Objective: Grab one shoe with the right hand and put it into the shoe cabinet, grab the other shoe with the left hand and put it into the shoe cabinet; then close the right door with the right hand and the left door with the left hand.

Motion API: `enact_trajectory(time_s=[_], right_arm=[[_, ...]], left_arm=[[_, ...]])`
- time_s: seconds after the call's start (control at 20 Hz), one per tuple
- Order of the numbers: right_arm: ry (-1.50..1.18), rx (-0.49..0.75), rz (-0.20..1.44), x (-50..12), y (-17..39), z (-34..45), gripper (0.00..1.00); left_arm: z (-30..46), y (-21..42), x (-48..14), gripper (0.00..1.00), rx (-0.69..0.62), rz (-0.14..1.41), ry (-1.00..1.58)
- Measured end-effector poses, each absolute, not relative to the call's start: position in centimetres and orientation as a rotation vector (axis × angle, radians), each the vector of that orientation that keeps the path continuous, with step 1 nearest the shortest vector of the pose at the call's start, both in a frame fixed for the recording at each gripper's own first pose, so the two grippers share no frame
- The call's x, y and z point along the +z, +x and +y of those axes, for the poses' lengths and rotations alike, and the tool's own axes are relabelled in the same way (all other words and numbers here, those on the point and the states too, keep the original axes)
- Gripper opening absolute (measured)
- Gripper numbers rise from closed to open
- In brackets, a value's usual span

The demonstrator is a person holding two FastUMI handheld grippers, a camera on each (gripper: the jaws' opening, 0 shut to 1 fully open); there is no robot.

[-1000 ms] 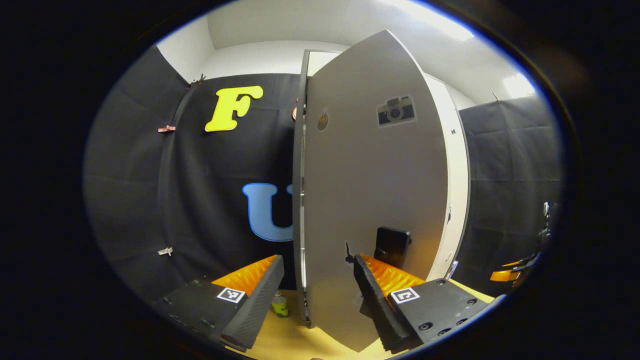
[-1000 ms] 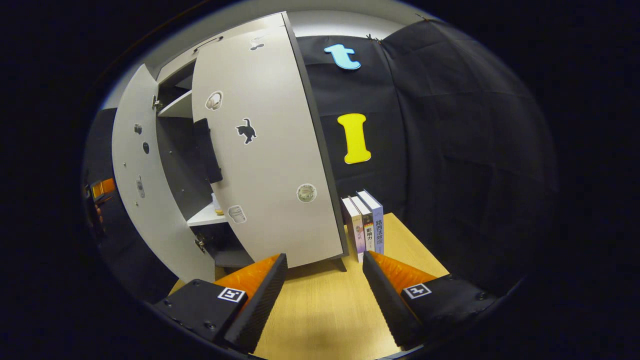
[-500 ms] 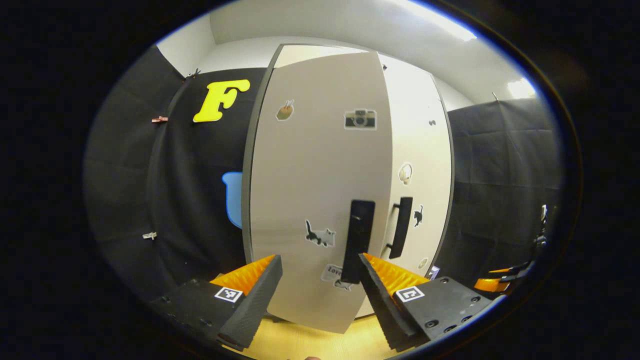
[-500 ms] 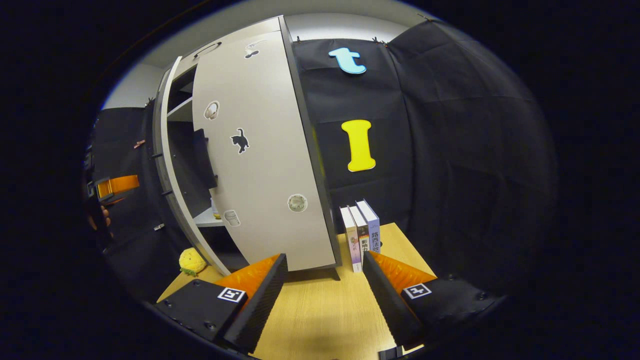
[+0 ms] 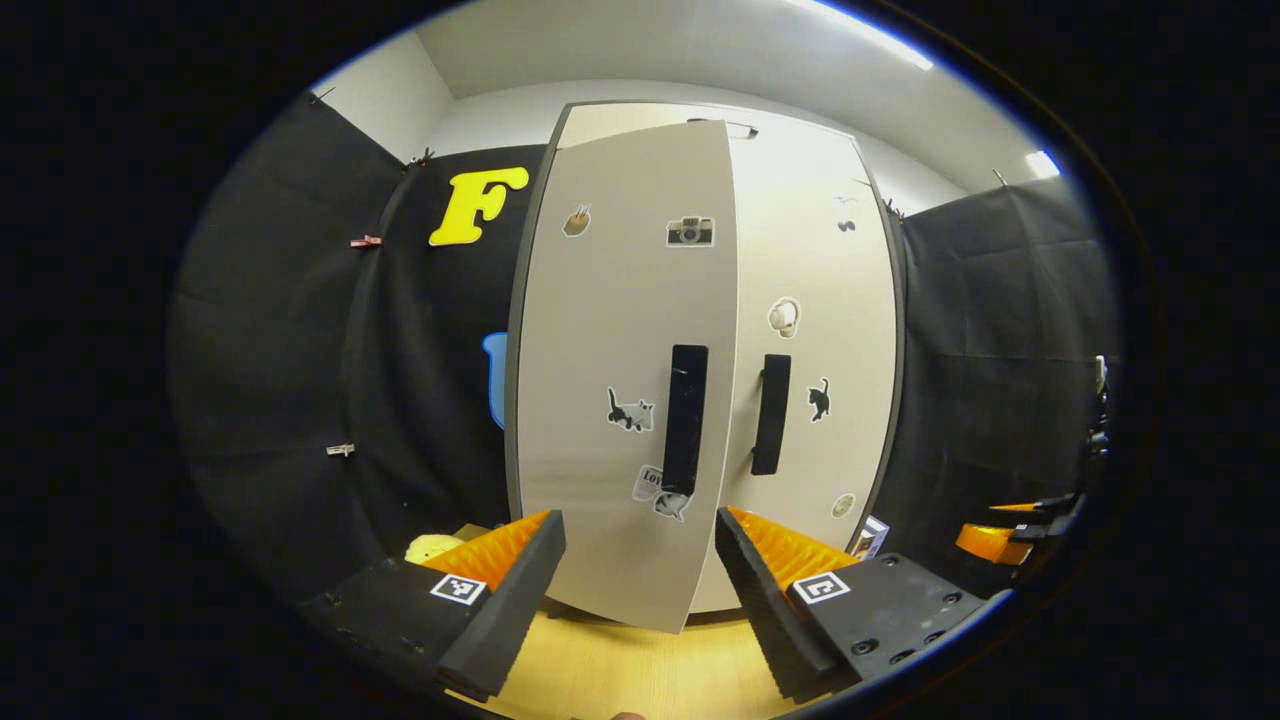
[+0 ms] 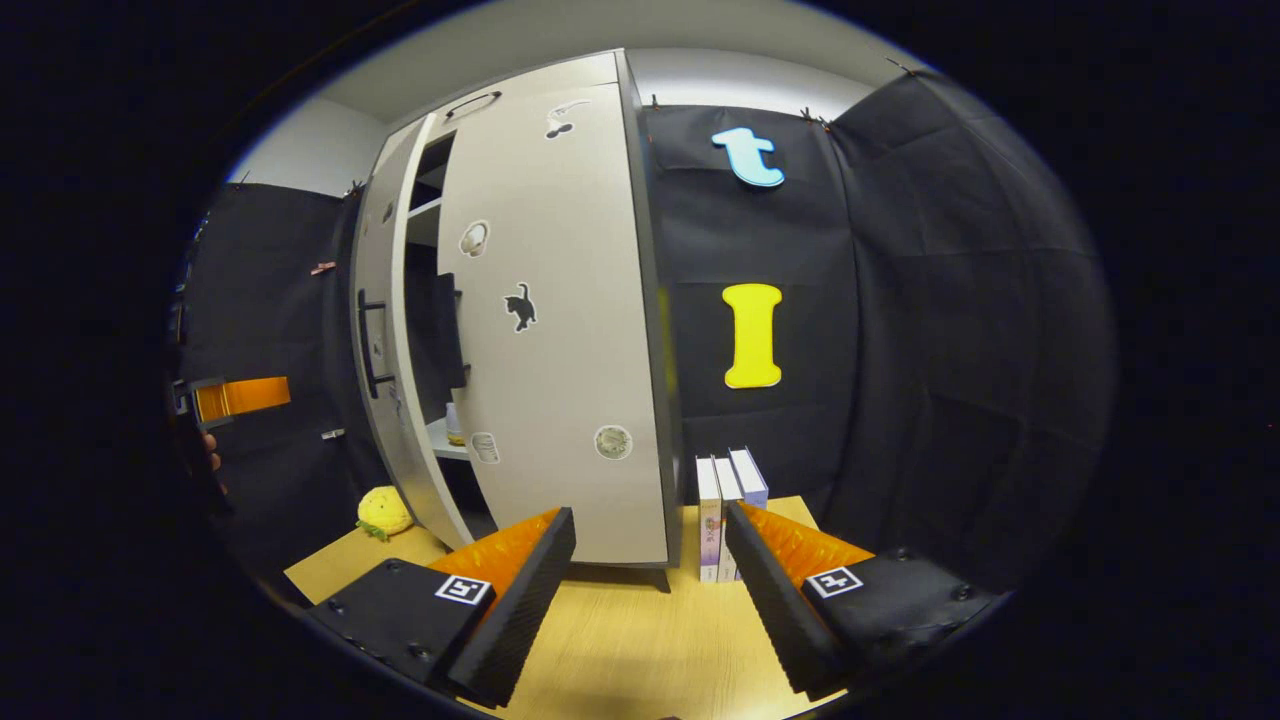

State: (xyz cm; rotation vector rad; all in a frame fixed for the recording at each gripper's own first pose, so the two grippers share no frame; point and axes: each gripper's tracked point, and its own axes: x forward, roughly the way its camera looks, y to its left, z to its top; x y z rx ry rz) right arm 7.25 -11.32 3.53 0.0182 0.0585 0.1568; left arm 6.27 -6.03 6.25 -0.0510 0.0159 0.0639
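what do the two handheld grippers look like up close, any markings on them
Left gripper and right gripper look alike: two long wedge-shaped fingers with ribbed inner faces, mounted on dark blocky bases with screw holes. Each base carries a small square black-and-white tag. No cables or sleeves visible.

left door [image 5: 620, 400] slightly ajar | right door [image 5: 815, 350] shut | pale grey
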Motion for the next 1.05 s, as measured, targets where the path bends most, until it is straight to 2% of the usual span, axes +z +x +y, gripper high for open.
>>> enact_trajectory(time_s=[0.35,0.8,1.05], right_arm=[[0.006,0.137,0.012,5.2,4.3,-5.7,0.98],[0.039,0.096,0.109,-0.4,-0.9,-2.1,0.98],[0.059,0.081,0.088,0.2,-1.8,-1.4,0.98]], left_arm=[[-4.0,2.9,3.7,0.95,0.070,0.035,-0.038],[-3.8,-1.8,-0.5,0.95,0.023,0.054,0.040],[-2.6,-3.3,0.1,0.95,0.033,0.030,0.053]])
